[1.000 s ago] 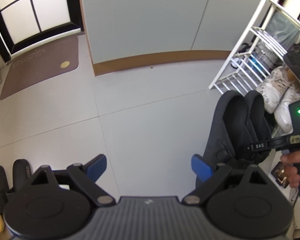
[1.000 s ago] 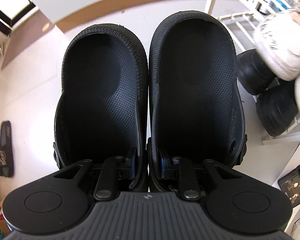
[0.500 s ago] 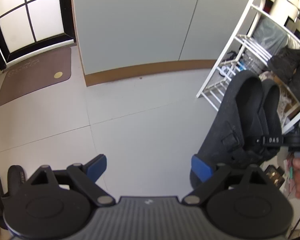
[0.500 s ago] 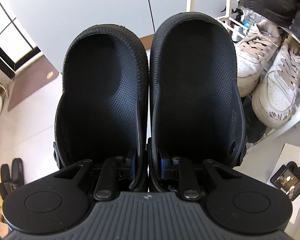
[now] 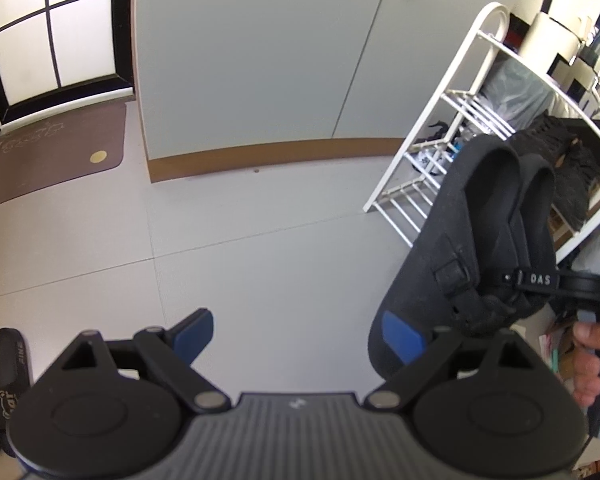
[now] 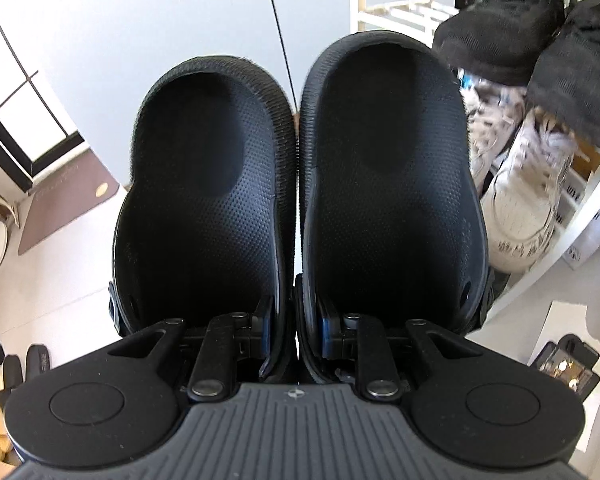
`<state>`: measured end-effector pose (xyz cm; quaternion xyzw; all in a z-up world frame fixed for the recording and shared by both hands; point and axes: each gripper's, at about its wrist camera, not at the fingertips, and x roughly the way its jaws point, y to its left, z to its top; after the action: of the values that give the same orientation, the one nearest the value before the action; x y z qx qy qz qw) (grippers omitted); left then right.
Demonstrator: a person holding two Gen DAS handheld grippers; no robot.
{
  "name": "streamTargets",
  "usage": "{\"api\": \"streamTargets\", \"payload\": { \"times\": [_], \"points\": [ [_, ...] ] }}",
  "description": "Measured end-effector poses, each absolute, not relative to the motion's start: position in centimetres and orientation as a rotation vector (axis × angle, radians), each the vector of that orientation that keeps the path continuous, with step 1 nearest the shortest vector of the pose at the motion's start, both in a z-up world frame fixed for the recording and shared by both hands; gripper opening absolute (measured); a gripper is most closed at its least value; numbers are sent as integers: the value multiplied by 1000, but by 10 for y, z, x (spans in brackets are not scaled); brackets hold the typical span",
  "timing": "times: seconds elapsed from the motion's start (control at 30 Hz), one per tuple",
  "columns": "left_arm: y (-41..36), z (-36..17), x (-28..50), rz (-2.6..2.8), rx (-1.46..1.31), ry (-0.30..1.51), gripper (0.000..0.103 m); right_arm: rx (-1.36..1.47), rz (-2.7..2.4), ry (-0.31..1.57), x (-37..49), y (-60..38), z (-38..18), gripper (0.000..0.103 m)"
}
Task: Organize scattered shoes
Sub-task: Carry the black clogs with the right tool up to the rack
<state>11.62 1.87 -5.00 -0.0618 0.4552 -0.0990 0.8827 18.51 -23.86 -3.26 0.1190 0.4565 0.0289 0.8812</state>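
My right gripper point(image 6: 296, 330) is shut on a pair of black clogs point(image 6: 300, 184), pinching their two inner heel walls together; the clogs fill the right wrist view with their toes pointing away. In the left wrist view the same black clogs point(image 5: 480, 232) hang in the air at the right, in front of the white shoe rack point(image 5: 432, 152), held by the right gripper point(image 5: 512, 280) with a hand behind it. My left gripper point(image 5: 296, 330) is open above the bare floor, nothing between its blue pads.
The white rack point(image 6: 556, 240) holds white sneakers point(image 6: 524, 200) on a lower shelf and black sneakers point(image 6: 508, 40) above. Black slides point(image 5: 4, 376) lie on the floor at the far left. A brown doormat point(image 5: 52, 160) lies by the door. A pale cabinet point(image 5: 252, 60) stands ahead.
The right gripper has risen with the clogs, from floor level beside the rack to the height of the upper shelves. The left gripper has lifted slightly and stays open.
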Motion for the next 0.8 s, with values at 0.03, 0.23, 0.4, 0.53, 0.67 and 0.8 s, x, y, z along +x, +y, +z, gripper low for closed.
{"api": "streamTargets", "payload": {
  "times": [0.03, 0.23, 0.4, 0.53, 0.67, 0.8],
  "points": [
    [19, -50, 116, -205, -126, 947, 93, 241, 53, 940, 185, -237, -29, 25],
    [31, -46, 115, -199, -164, 933, 93, 308, 35, 867, 184, -232, -5, 24],
    [37, -41, 116, -201, -200, 913, 93, 332, 32, 754, 148, -263, 31, 24],
    [39, -37, 115, -206, -201, 894, 93, 315, 22, 728, 156, -269, 45, 24],
    [42, -32, 113, -212, -224, 878, 93, 311, -1, 710, 157, -268, 59, 24],
    [45, -30, 113, -207, -247, 869, 93, 324, -12, 690, 161, -290, 94, 24]
  ]
}}
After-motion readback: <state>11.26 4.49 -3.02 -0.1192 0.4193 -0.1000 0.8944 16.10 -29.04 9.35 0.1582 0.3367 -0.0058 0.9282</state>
